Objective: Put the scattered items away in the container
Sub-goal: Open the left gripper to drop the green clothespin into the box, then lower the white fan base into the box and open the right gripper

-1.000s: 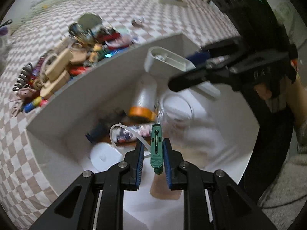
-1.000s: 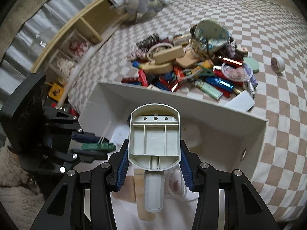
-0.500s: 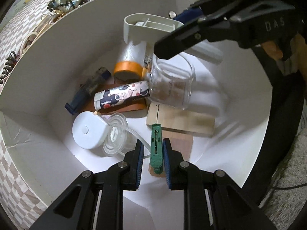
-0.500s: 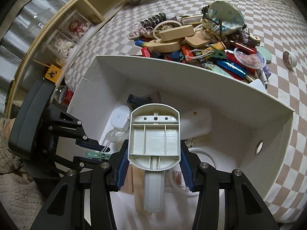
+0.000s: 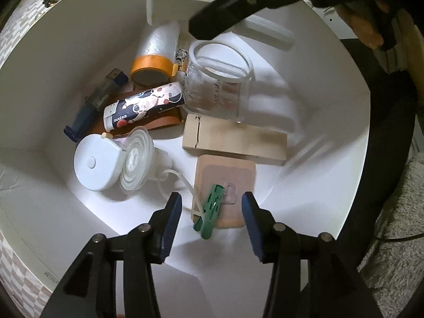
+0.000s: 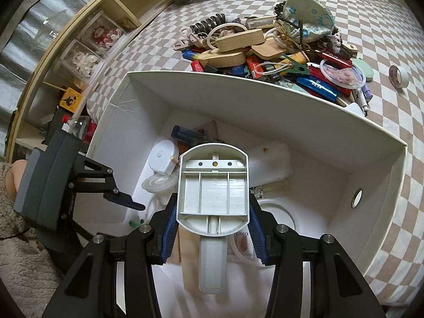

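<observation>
My left gripper (image 5: 212, 212) is open inside the white box (image 5: 47, 122). The green clip (image 5: 210, 212) lies loose between its fingers on a tan pad (image 5: 233, 175) on the box floor. My right gripper (image 6: 213, 228) is shut on a grey-white plastic handled holder (image 6: 213, 185) and holds it above the box (image 6: 265, 100). The holder also shows at the top of the left wrist view (image 5: 169, 2). The left gripper shows in the right wrist view (image 6: 124, 201) at the box's left side. A pile of scattered items (image 6: 278, 53) lies on the checkered cloth beyond the box.
In the box lie a glass jar (image 5: 220, 79), a wooden block (image 5: 233, 143), an orange-capped roll (image 5: 156, 53), a patterned tube (image 5: 143, 108), a white round case (image 5: 95, 164) and a blue lighter (image 5: 95, 106). A tape roll (image 6: 398, 76) lies at the right. Shelving (image 6: 87, 39) stands at the left.
My left gripper went down into the box, opened and let go of the green clip, which now lies on the tan pad. My right gripper moved lower over the box with the holder.
</observation>
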The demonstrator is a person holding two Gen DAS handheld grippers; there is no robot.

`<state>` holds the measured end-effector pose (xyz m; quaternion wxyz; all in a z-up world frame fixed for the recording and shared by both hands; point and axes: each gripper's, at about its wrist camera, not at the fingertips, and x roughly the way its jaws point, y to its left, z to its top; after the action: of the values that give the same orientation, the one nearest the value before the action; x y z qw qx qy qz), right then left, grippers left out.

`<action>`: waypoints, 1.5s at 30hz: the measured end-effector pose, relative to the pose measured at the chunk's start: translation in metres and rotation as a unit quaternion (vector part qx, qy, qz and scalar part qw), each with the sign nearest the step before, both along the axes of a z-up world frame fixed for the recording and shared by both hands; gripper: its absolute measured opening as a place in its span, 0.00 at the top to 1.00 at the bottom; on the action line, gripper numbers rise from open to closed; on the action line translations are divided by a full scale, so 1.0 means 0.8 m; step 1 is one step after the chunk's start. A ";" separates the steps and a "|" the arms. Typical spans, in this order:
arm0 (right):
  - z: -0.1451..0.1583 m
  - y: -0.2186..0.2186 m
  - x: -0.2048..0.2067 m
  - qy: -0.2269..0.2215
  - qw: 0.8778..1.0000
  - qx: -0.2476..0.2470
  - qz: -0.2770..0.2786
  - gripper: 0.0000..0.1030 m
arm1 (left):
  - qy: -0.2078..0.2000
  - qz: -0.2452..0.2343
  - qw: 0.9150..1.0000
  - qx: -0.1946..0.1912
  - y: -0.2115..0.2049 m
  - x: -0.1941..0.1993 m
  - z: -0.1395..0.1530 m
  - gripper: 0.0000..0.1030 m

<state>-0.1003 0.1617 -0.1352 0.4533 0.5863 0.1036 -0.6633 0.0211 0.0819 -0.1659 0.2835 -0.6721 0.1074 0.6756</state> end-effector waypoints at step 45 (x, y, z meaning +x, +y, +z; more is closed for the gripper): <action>-0.025 0.008 0.086 0.055 0.976 0.108 0.181 0.16 | 0.027 0.040 0.999 0.013 -0.009 -0.035 0.013 0.53</action>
<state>-0.0315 0.1678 -0.1556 0.4936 0.5663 0.3039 -0.5859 -0.0070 0.0746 -0.1555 0.2621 -0.6535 0.0797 0.7056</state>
